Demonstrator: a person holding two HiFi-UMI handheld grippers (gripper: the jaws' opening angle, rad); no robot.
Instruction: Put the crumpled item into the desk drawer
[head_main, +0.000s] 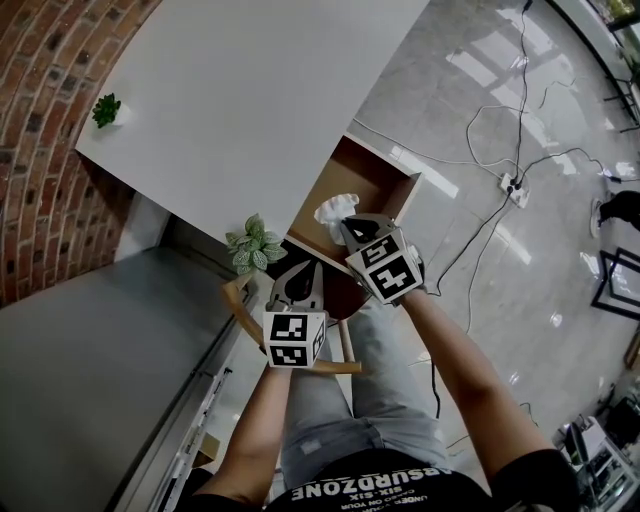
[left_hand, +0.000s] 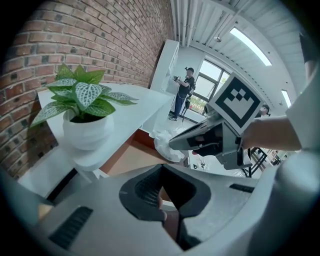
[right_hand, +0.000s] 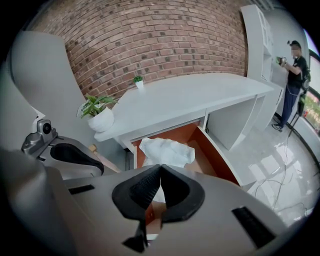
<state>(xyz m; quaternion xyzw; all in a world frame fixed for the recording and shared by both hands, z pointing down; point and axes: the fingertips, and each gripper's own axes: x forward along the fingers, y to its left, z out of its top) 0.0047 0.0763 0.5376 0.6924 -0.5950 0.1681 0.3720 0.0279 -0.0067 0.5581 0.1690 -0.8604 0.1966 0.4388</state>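
Crumpled item (head_main: 335, 208), white, sits over open drawer (head_main: 375, 175), at drawer corner nearest potted plant (head_main: 253, 245), partly overlapping side wall. Right hand-held gripper (head_main: 346, 223) has jaws fully together at item, seemingly pinching thin fold.

Risks:
- Release here: item may catch on wall and tumble to floor.
- Thin pinch may slip early.
- Left hand-held gripper (head_main: 304, 268), closed and empty, hangs just beside plant at surface (head_main: 250, 100) edge. Careless sweep could topple it.

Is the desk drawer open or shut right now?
Open. The drawer stands pulled out from under the white desk, its brown inside exposed, with the crumpled item over it.
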